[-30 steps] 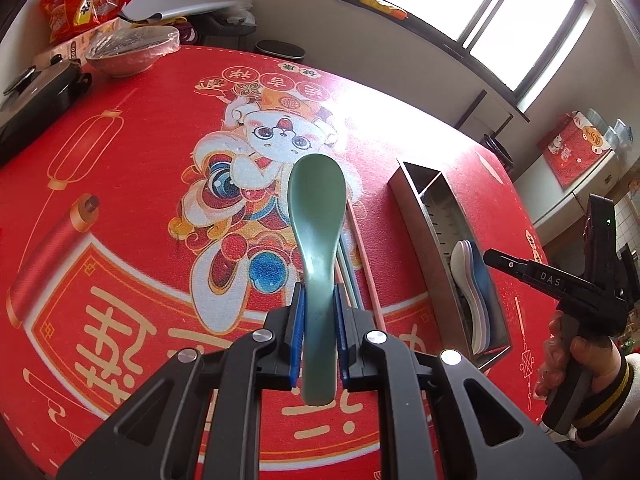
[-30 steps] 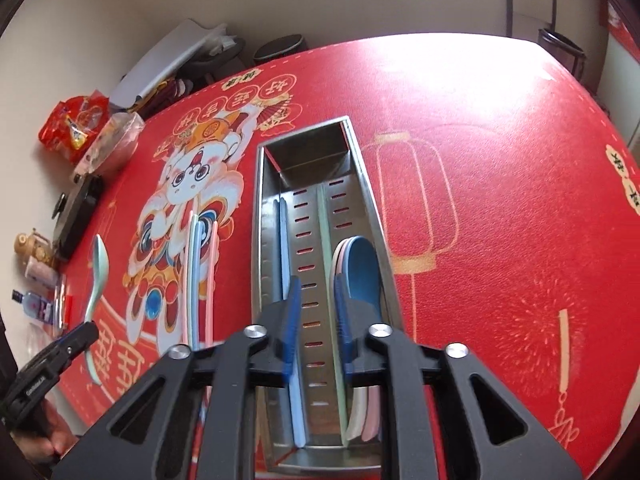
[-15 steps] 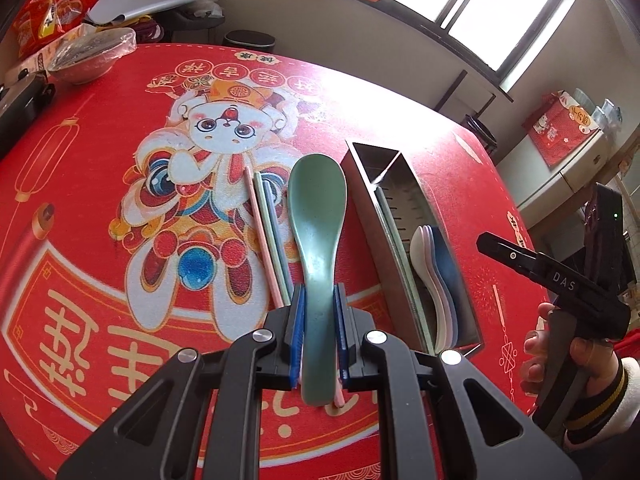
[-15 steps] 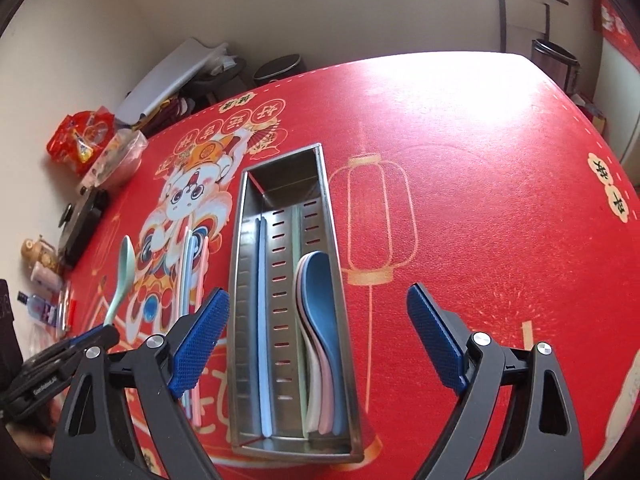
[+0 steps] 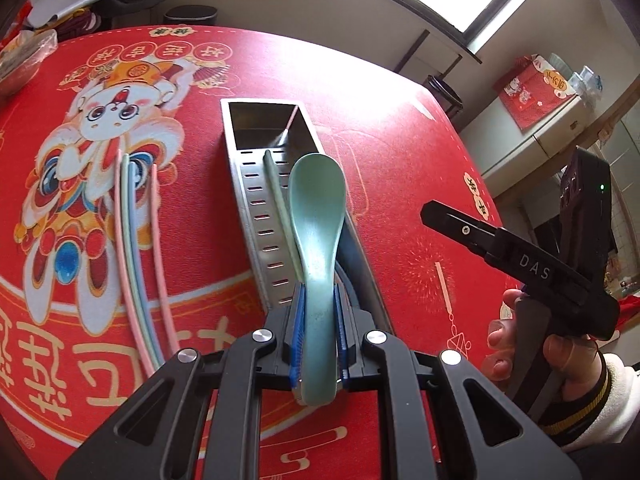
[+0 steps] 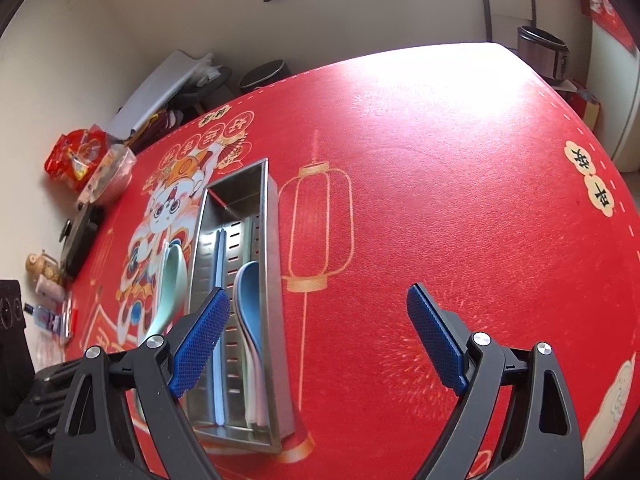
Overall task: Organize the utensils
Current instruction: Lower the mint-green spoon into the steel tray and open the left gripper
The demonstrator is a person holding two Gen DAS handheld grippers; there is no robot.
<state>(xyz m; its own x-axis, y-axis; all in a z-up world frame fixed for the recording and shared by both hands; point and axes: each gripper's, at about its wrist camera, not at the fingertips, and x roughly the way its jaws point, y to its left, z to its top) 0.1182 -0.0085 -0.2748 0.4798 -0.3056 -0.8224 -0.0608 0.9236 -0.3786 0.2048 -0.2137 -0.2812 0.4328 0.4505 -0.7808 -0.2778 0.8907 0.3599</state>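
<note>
My left gripper (image 5: 319, 332) is shut on the handle of a green spoon (image 5: 318, 216), whose bowl hangs over the long steel utensil tray (image 5: 256, 216). In the right wrist view the same green spoon (image 6: 170, 276) shows just left of the tray (image 6: 276, 300), which holds stacked blue, pink and white spoons (image 6: 250, 312) and a blue chopstick (image 6: 218, 320). My right gripper (image 6: 316, 338) stands wide open over the red tablecloth to the right of the tray, with nothing between its fingers. Three loose chopsticks (image 5: 138, 256), pink, green-blue and pink, lie left of the tray.
A person's hand with a white cuff (image 5: 560, 364) holds the right gripper at the right. A plastic-wrapped bowl (image 6: 108, 176), snack bags (image 6: 74, 156) and a black case (image 6: 80, 240) sit along the table's far left edge. A pot (image 6: 542, 54) stands beyond the far corner.
The left gripper carried the green spoon rightward from over the rabbit print to above the tray. The right gripper opened wide and pulled back to the right, off the tray.
</note>
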